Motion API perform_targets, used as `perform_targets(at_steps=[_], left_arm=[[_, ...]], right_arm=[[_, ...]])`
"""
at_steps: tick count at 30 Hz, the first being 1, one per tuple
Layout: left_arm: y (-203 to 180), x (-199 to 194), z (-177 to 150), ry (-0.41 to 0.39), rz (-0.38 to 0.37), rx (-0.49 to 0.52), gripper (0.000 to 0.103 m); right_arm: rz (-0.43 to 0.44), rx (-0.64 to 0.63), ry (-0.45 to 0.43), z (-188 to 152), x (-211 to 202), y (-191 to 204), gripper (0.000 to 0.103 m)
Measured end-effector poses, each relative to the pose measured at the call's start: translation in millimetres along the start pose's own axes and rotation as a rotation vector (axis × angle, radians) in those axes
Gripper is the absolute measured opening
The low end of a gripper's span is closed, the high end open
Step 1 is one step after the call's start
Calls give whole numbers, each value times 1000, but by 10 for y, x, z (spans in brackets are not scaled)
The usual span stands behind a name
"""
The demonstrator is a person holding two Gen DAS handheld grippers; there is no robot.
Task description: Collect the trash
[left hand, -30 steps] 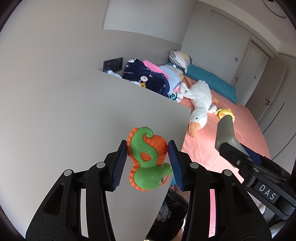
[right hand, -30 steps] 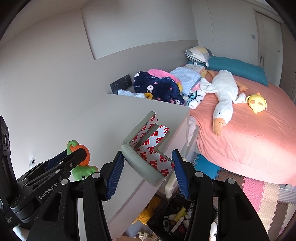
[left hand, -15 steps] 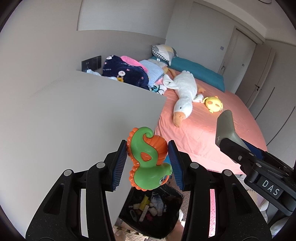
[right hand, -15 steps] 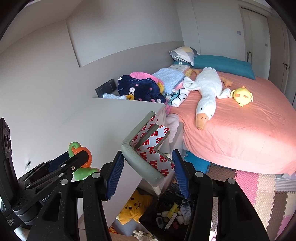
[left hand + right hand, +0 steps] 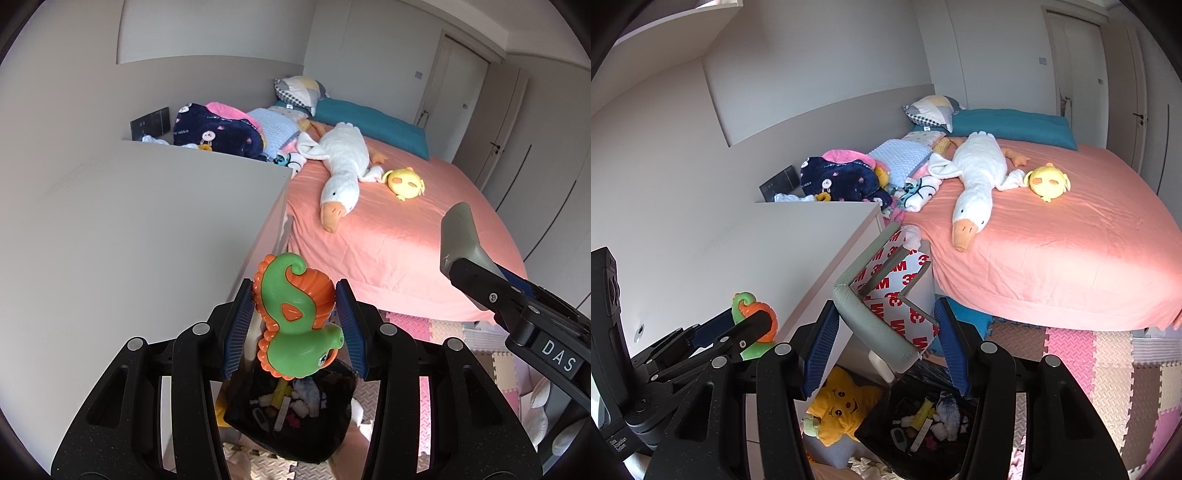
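Left gripper (image 5: pixel 298 328) is clamped on a green-and-orange seahorse toy (image 5: pixel 295 317), tail up. Right gripper (image 5: pixel 886 332) is clamped on a grey foam corner guard (image 5: pixel 882 314), its long axis slanting up toward the far bed. The black trash bag (image 5: pixel 923 424) lies directly below and just ahead of both, mouth open. Both grippers tilt downward; neither is clearly nearer.

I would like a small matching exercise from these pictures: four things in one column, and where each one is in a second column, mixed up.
Things:
1. seahorse toy
2. foam corner guard
3. white goose plush
4. black trash bag

Places:
a. lying on the pink bed
b. on the floor beside the white cabinet
c. between the left gripper pads
d. between the right gripper pads

Pairs: 1-c, 2-d, 3-a, 4-b
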State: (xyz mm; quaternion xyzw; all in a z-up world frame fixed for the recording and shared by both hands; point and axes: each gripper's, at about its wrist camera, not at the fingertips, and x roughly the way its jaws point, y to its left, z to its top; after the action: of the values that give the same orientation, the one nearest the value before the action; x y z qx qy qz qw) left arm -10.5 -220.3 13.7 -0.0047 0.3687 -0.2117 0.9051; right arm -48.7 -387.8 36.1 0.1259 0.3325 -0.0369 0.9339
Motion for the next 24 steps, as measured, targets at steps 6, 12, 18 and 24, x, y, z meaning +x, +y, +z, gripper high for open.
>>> perform_targets(at_steps=[6, 12, 18, 24], left_arm=[[-127, 33, -78, 17, -14, 30, 45], [-249, 51, -129, 28, -23, 63, 45], [-287, 108, -159, 41, -16, 82, 46], [-221, 46, -134, -15, 85, 80, 96]], right_arm=[[-18, 15, -5, -68, -80, -135, 55], [-38, 34, -9, -107, -135, -266, 55], [-47, 63, 5, -106, -97, -398, 56], [-126, 103, -45, -46, -140, -472, 86]])
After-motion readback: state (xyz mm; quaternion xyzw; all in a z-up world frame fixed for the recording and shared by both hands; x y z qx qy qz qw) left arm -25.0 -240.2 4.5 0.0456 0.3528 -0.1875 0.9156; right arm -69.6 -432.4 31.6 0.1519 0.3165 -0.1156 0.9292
